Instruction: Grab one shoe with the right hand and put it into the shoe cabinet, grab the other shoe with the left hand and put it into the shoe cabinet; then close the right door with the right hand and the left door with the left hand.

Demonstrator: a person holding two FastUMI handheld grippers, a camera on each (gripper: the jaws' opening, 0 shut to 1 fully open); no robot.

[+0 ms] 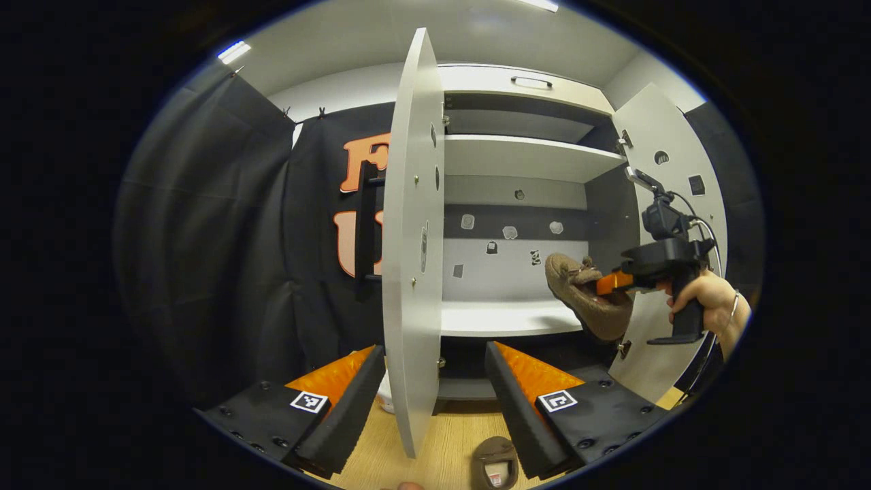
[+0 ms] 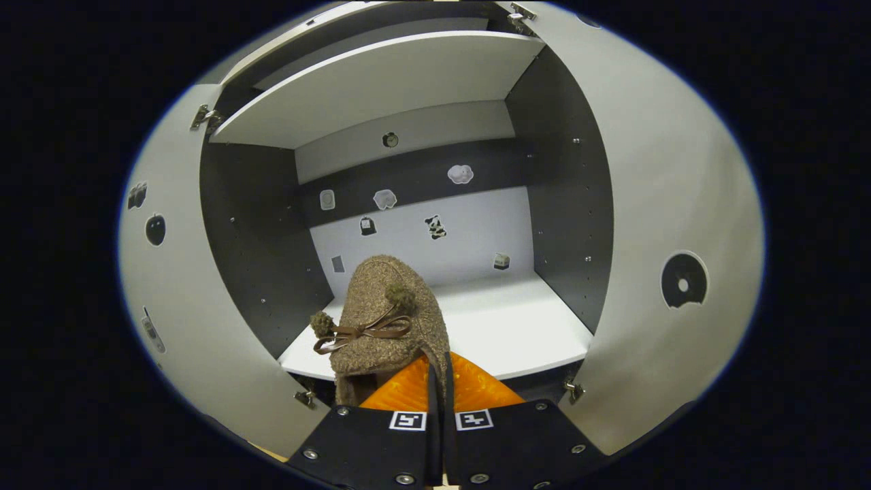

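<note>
A brown fuzzy shoe (image 2: 388, 320) with a small bow hangs toe-forward in front of the cabinet's lower shelf (image 2: 517, 327), with my right gripper (image 2: 439, 371) shut on its heel rim. In the left gripper view the same shoe (image 1: 585, 299) is held tilted by the right gripper (image 1: 605, 282) at the cabinet's right side, just before the shelf (image 1: 503, 316). The other brown shoe (image 1: 495, 463) lies on the wooden floor below. My left gripper (image 1: 434, 354) is open and holds nothing; the edge of the left door (image 1: 412, 238) stands ahead between its fingers.
Both cabinet doors stand open: the left door (image 2: 177, 306) and the right door (image 2: 674, 272). An upper shelf (image 2: 381, 82) spans the cabinet. A hand (image 1: 708, 306) grips the right gripper's handle before the right door (image 1: 670, 150). Black cloth (image 1: 224, 238) hangs on the left.
</note>
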